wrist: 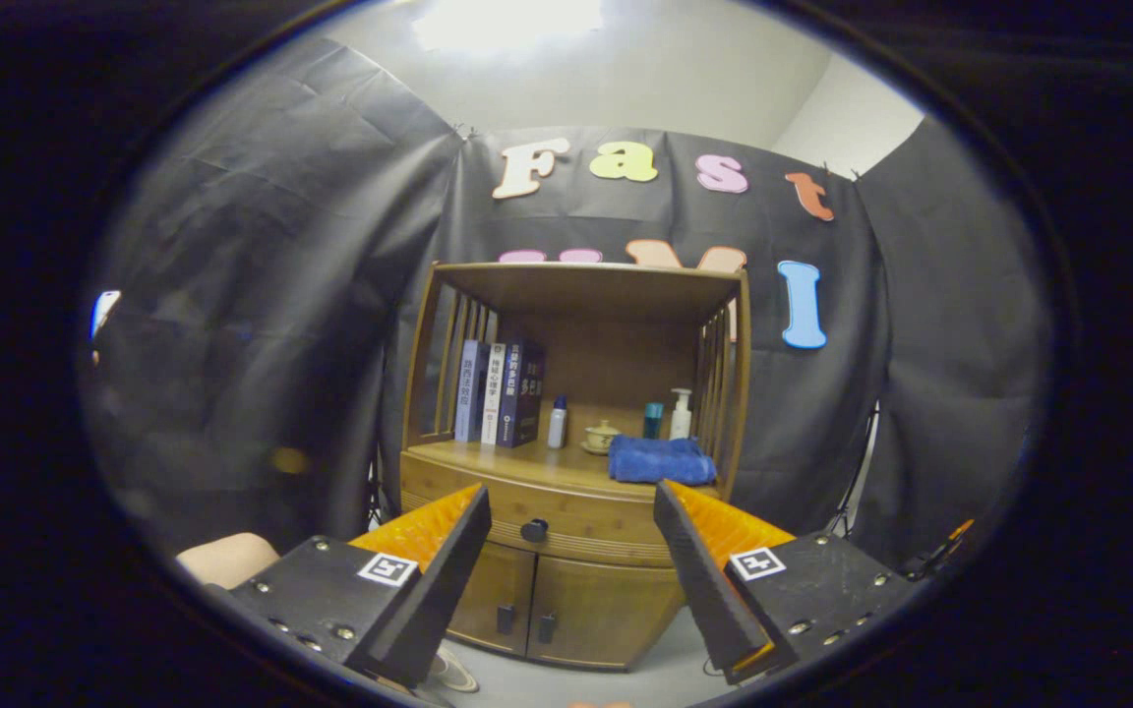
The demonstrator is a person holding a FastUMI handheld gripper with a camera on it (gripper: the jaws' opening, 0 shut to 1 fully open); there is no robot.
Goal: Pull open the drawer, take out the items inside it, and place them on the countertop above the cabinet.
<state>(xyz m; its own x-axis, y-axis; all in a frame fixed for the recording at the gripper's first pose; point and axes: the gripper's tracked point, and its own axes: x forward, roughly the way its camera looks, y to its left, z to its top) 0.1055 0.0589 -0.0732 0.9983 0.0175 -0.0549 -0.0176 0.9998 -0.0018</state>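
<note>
I'm looking at the wooden cabinet (pixel 566 472) straight ahead, its drawer (pixel 537 516) shut under a countertop (pixel 517 460) already carrying books (pixel 500 391), a folded blue towel (pixel 661 459), bottles and a cup. My gripper (pixel 571 590) is well short of it, fingers spread wide, holding nothing, with the small dark knob (pixel 534 530) between them and beyond. Risk: the knob is tiny, so an off-centre approach could slip off it, and the crowded countertop leaves little room for placing things.
</note>
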